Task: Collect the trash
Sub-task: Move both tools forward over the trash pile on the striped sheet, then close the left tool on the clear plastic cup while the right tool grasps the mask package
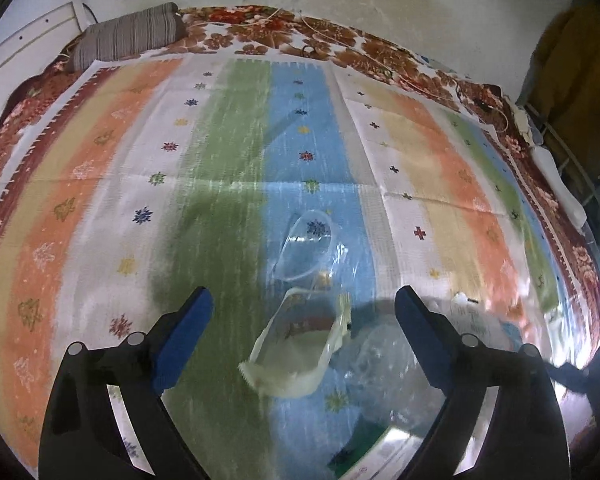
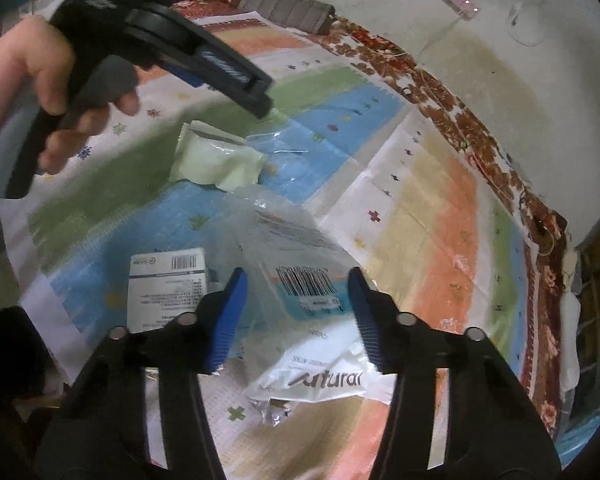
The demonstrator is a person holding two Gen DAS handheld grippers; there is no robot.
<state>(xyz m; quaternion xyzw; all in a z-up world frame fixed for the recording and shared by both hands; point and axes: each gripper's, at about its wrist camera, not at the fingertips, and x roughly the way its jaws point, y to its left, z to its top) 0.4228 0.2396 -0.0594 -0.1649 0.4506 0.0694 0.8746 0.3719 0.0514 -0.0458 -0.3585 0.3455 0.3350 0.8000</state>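
Observation:
Trash lies on a striped cloth [image 1: 228,152] on a bed. In the left wrist view a pale yellow wrapper [image 1: 296,356] lies between and just ahead of my open left gripper [image 1: 304,304], with a clear plastic piece [image 1: 306,248] beyond it. In the right wrist view my open right gripper [image 2: 298,280] hovers over a clear bag with a barcode label [image 2: 300,276], a white "natural" packet [image 2: 320,376] and a white labelled card [image 2: 166,288]. The yellow wrapper [image 2: 216,160] lies farther off, under the left gripper's body [image 2: 204,60].
A striped pillow [image 1: 128,36] lies at the bed's far left by the wall. A floral blanket [image 1: 380,52] borders the cloth. Furniture and clutter [image 1: 572,92] stand past the bed's right edge. A hand [image 2: 28,80] holds the left gripper.

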